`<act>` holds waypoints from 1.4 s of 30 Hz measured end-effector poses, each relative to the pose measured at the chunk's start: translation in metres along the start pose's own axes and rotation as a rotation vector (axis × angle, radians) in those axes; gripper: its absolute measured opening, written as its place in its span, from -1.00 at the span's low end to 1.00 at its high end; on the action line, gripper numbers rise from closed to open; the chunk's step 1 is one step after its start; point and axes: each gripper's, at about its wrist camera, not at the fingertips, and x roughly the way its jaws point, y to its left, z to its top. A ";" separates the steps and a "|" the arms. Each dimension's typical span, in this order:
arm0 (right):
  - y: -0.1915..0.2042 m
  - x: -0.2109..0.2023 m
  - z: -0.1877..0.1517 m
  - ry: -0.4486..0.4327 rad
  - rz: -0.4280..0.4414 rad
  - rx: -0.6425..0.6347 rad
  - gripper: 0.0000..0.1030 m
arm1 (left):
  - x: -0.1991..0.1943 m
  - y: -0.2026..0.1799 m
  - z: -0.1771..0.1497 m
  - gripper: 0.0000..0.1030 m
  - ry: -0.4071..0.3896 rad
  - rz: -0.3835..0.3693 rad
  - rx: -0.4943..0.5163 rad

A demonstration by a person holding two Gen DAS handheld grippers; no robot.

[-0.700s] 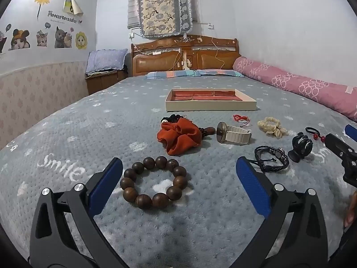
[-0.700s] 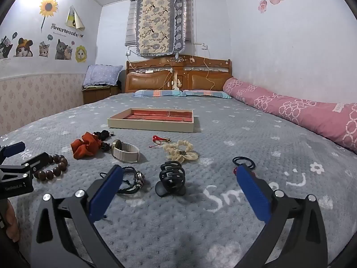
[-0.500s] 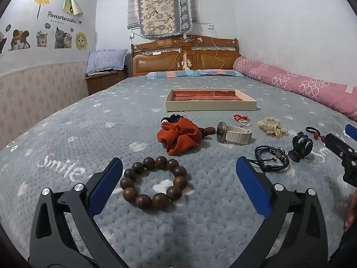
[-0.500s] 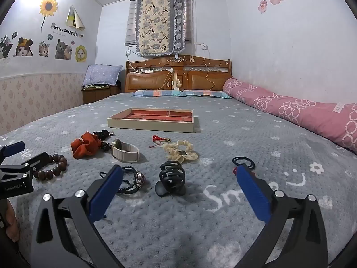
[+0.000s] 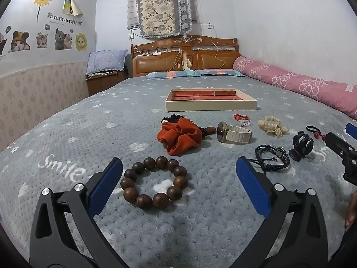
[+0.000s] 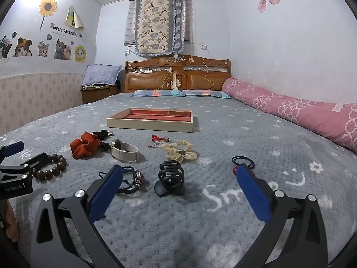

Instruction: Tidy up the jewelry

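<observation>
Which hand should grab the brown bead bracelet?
Left. The brown bead bracelet lies right between the open left gripper jaws; the right gripper faces the black hair claw instead.

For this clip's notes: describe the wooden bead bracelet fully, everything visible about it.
The wooden bead bracelet is a ring of large, round, dark brown beads with a glossy, wood-like finish. It lies flat in an open loop on the grey bedspread, close in front of the open left gripper, roughly between its blue pads but untouched by them. Only the bedspread touches it. The orange scrunchie lies apart, farther off.
</observation>
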 end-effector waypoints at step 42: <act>-0.001 0.006 -0.004 0.008 -0.001 -0.001 0.93 | 0.000 0.000 0.000 0.91 0.004 0.002 0.004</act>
